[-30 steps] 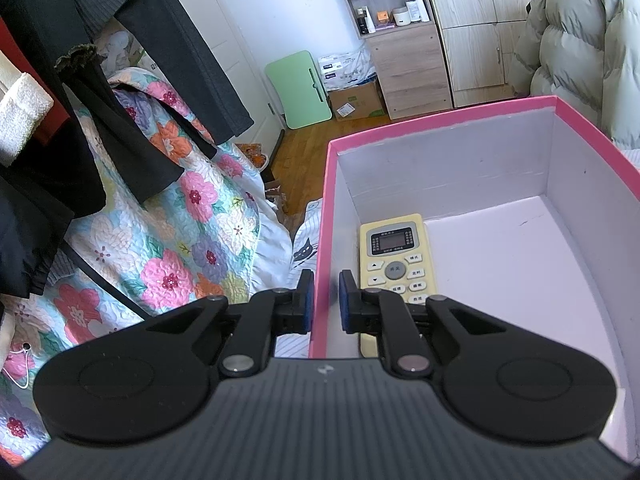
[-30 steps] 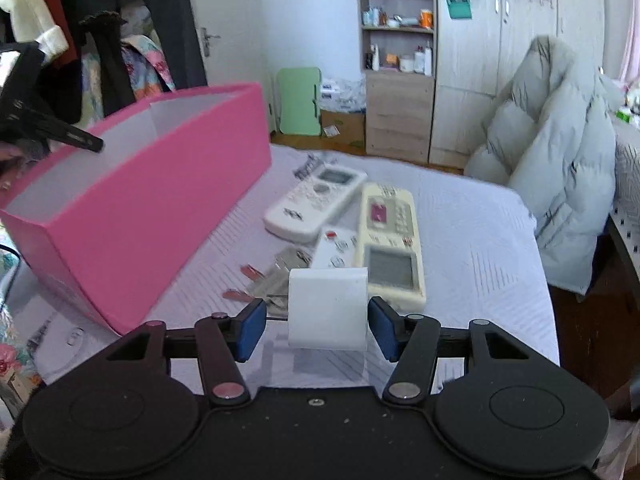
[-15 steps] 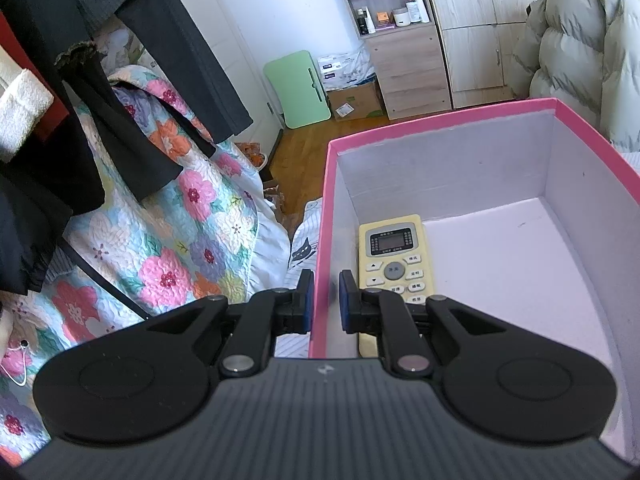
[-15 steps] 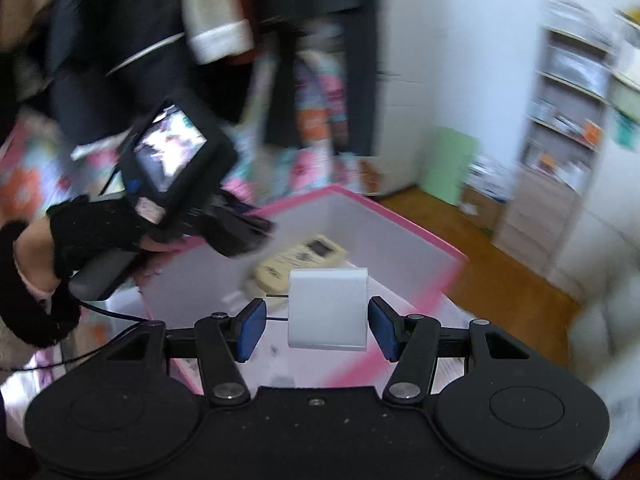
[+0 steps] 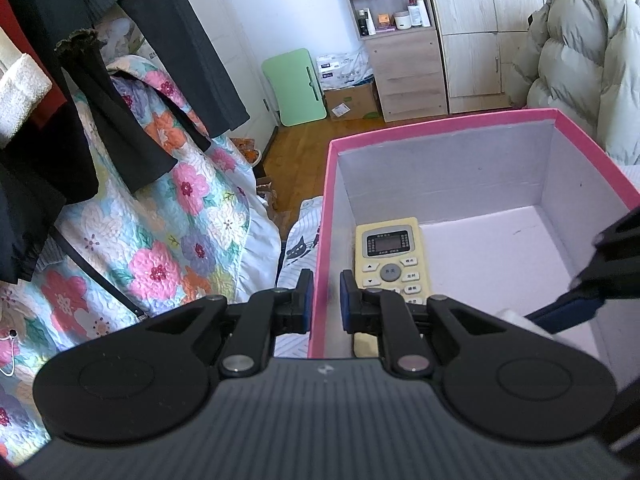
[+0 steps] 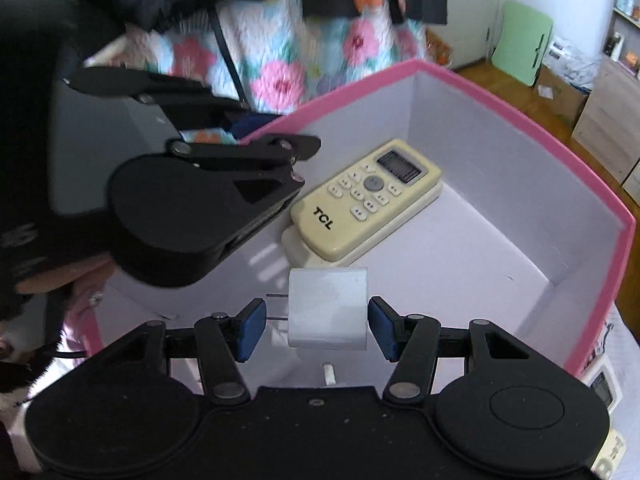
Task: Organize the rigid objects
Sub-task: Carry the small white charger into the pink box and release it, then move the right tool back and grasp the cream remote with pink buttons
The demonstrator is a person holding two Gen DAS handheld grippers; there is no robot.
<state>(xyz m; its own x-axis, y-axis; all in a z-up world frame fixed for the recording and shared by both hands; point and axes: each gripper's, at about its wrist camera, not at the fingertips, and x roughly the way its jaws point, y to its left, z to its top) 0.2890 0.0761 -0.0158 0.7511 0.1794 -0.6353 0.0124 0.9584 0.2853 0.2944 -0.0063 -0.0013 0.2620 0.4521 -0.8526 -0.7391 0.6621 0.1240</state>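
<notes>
A pink box (image 5: 440, 124) with a white inside holds a cream TCL remote (image 5: 390, 258), also in the right wrist view (image 6: 364, 198), where it lies on a white remote. My left gripper (image 5: 323, 306) is shut on the box's left wall (image 5: 320, 264). My right gripper (image 6: 316, 330) holds a white plug adapter (image 6: 327, 308) over the box floor, its prongs against the left pad. The right gripper's finger enters the left wrist view (image 5: 568, 312) at the box's right.
A floral quilt (image 5: 160, 248) and dark hanging clothes (image 5: 80, 120) lie left of the box. A wooden cabinet (image 5: 404, 68), a green board (image 5: 298, 86) and a puffy coat (image 5: 580, 64) stand behind. Another remote (image 6: 600, 384) lies outside the box at the right.
My right gripper has swung left from the bed with the adapter and now hangs inside the pink box. The left gripper has kept its hold on the wall.
</notes>
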